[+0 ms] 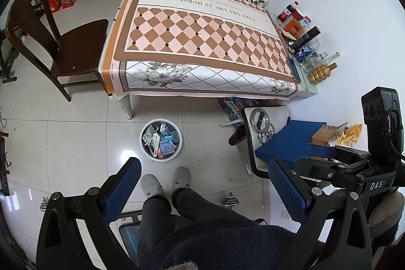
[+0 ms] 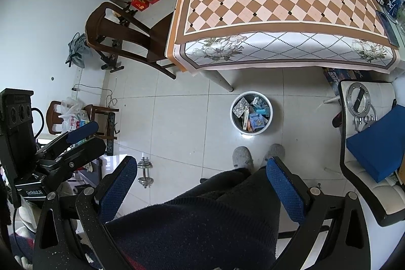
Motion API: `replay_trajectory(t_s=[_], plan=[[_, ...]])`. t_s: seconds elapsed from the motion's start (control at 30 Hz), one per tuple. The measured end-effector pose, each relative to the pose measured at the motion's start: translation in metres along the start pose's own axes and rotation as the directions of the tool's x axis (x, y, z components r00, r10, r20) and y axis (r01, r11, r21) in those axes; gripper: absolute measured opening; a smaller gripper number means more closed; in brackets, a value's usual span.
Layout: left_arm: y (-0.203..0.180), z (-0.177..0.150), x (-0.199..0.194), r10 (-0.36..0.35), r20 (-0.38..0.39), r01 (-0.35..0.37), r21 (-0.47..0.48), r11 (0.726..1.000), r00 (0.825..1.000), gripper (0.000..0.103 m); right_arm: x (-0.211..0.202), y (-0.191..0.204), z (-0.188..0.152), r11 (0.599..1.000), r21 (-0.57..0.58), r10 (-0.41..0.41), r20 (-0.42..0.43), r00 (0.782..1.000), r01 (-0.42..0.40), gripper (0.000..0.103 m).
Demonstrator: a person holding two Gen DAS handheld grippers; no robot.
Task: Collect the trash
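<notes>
- A pale tiled floor [image 1: 76,133] is filling the room, with white walls showing along the frame edges in both views.
- At the left of the left wrist view, a dark wooden chair [image 1: 63,42] is standing just beside a table [image 1: 197,42], which is wearing a brown-and-pink diamond tablecloth printed with "TAKE DREAMS AS HORSES".
- Bottles and boxes [image 1: 303,42] are crowding the table's right edge against the wall.
- Below the table's near edge, at lower centre, a white trash bin [image 1: 161,141] is standing on the floor, and small cartons and blister packs [image 1: 162,139] are lying inside it; in the right wrist view the same bin [image 2: 250,113] is sitting at centre right.
- Two grey slippers [image 1: 165,181] are pointing at the bin, close to it, with dark trouser legs [image 1: 177,209] below them.
- A small dumbbell [image 2: 144,172] is lying on the tiles at lower left of the right wrist view.
- At the right, a white seat [image 1: 268,118] is carrying a metal ring and a blue box [image 1: 288,141].
- The left gripper [image 1: 205,187] is hanging with its blue-padded jaws wide apart, gripping nothing.
- The right gripper [image 2: 202,184] is likewise spread wide and empty above the person's lap.
</notes>
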State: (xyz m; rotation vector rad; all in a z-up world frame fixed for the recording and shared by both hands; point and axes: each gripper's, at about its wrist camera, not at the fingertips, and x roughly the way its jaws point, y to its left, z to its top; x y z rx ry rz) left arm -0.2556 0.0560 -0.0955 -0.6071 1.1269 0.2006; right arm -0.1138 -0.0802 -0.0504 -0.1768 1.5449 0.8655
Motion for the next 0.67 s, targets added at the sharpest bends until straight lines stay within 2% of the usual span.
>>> replay_trajectory(t_s=[0.67], plan=[[-0.0102, -0.0082, 0.0023, -0.007, 0.004, 0.007, -0.012, 1.000, 1.000, 0.103, 0.0010, 0.0000, -0.0032, 1.000, 0.004, 0.002, -0.002, 1.000, -0.002, 0.103]])
